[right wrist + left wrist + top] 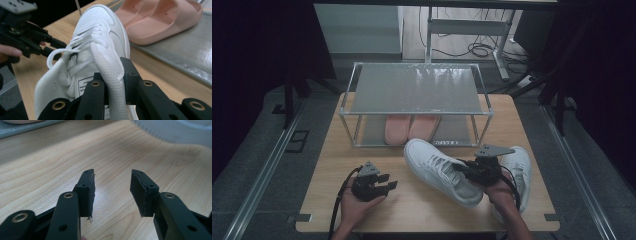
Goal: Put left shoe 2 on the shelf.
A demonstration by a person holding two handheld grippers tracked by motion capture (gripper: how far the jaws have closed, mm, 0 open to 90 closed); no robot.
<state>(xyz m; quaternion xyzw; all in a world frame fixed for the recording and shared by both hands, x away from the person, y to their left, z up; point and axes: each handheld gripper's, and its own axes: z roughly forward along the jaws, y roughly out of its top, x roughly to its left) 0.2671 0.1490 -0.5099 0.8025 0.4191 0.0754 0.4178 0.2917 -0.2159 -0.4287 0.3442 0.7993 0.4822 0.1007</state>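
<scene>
**Item – white sneaker, in hand.** Lies near the middle of the wooden table, toe toward 11 o'clock and heel toward 5 o'clock, just in front of the rack. In the right gripper view the collar wall by the tongue stands pinched between the two black jaws, laces loose over the tongue.

**Item – second white sneaker.** At 3 o'clock from the first, near the table's right edge, partly behind the right hand; untouched.

**Item – two-shelf metal rack.** At 12 o'clock on the table. Top shelf bare; lower shelf carries a pair of pink slides side by side.

**Item – right gripper.** Jaws clamped on the white sneaker at its collar, near the heel end.

**Item – left gripper.** At 9 o'clock from the held shoe, low over the table, jaws apart with nothing between them – bare wood shows in the gap in the left gripper view.

**Step in hand, as judged:** the first sneaker is gripped and ready to be carried toward the rack; its mate waits.

**Next move calls for:** a lift high enough for the toe to pass the rack's front rail, then travel toward 12 o'clock onto a shelf. The grip is on a soft wall near the heel, so the toe may droop; the free left gripper could steady it.
</scene>
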